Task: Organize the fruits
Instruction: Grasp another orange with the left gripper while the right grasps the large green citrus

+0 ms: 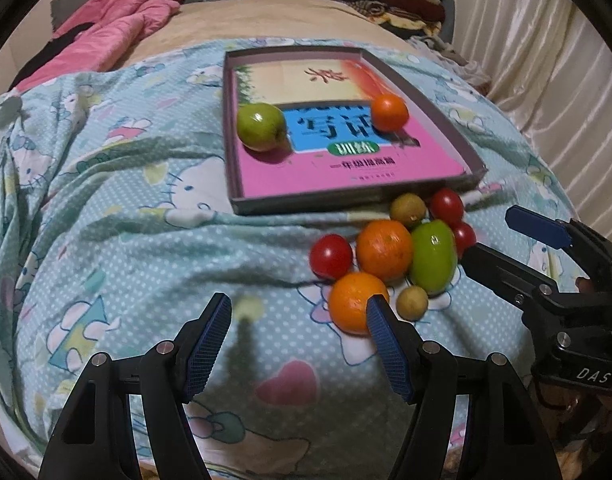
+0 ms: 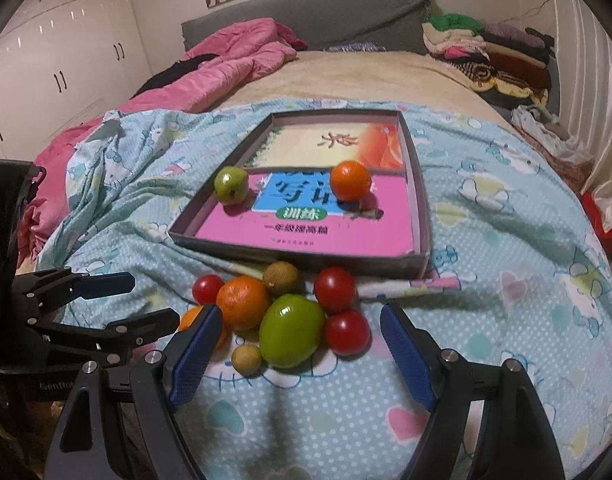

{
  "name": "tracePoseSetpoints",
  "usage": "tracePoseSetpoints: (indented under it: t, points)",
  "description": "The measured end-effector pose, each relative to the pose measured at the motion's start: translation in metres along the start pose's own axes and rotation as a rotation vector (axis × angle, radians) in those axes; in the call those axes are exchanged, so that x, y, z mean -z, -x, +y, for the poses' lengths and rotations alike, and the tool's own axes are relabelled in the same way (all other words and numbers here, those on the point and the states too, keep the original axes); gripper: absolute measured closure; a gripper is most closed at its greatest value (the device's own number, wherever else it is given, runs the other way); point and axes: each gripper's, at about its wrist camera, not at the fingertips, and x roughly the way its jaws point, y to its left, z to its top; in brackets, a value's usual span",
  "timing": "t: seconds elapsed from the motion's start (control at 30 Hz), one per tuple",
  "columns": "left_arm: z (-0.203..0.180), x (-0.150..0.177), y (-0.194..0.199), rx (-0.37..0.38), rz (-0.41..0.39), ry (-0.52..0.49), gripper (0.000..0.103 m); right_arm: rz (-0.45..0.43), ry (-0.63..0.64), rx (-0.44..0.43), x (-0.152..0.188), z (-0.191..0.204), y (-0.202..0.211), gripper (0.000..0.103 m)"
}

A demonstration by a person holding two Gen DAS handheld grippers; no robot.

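I am holding both the left gripper (image 1: 300, 334) and right gripper (image 2: 302, 346) with jaws apart, gripping nothing, over the fruit pile (image 2: 292, 330) on the bed (image 1: 146, 240)

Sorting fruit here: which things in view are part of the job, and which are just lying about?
Job:
- fruit pile on the sheet
- green fruit and orange in the tray
- tray
- left hand-held gripper and right hand-held gripper, both open

Lying about:
- pink quilt
- folded clothes
- wardrobe
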Motion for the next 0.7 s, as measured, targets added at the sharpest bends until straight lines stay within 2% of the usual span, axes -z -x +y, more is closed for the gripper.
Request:
tracePoseSetpoints:
  t: [0.13, 0.4, 0.7]
  points:
    - [-0.004, 0.001, -0.002, 0.028, 0.012, -0.003, 0.031, 0.051, -0.037, -0.018, 0.005, -0.006, -0.007, 0.026]
    - [-0.010, 0.002, -0.008, 0.076, 0.031, -0.005, 0.032, 0.141, -0.099, -0.082, 0.013, -0.013, -0.022, 0.048]
    - [-0.011, 0.000, -0.017, 0.094, 0.037, -0.007, 0.040, 0.183, -0.151, -0.140, 0.015, -0.014, -0.036, 0.052]
